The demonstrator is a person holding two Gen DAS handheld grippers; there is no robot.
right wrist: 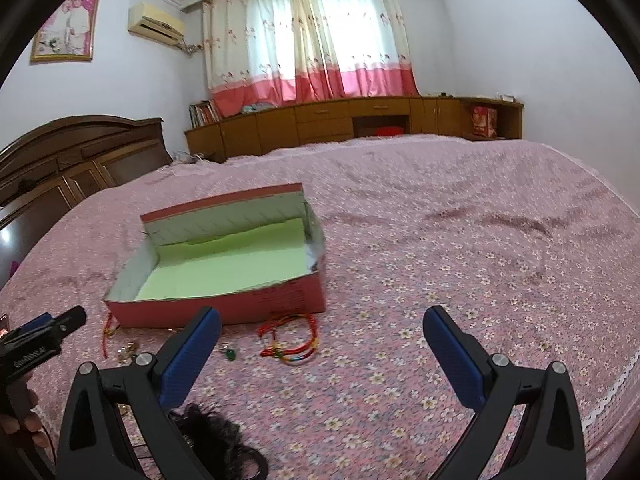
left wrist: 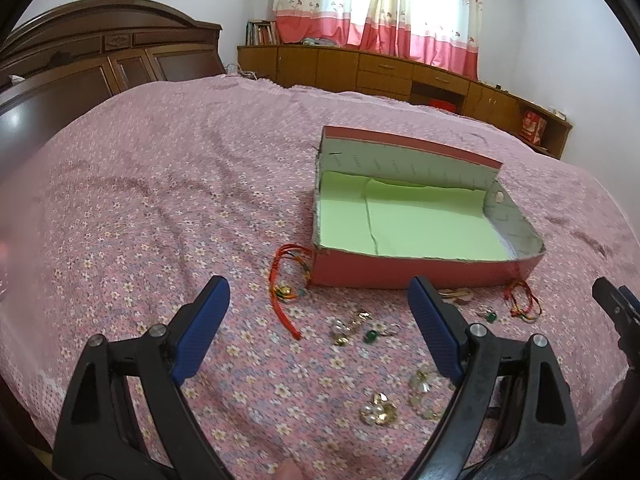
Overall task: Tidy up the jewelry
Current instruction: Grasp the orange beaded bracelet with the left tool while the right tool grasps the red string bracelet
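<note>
Both tongs were held wide apart and empty above the flowered bedspread [left wrist: 160,200]: the left gripper [left wrist: 320,312] and the right gripper [right wrist: 322,340]. The red box [left wrist: 400,272], green-lined and with nothing seen inside, was set on the bed, and the jewelry was scattered just in front of it: a red cord bracelet [left wrist: 280,280], gold earrings [left wrist: 348,328], a green stone [left wrist: 371,335]. A low, slow approach was judged best, each small piece being pinched singly so that no fabric was caught.
</note>
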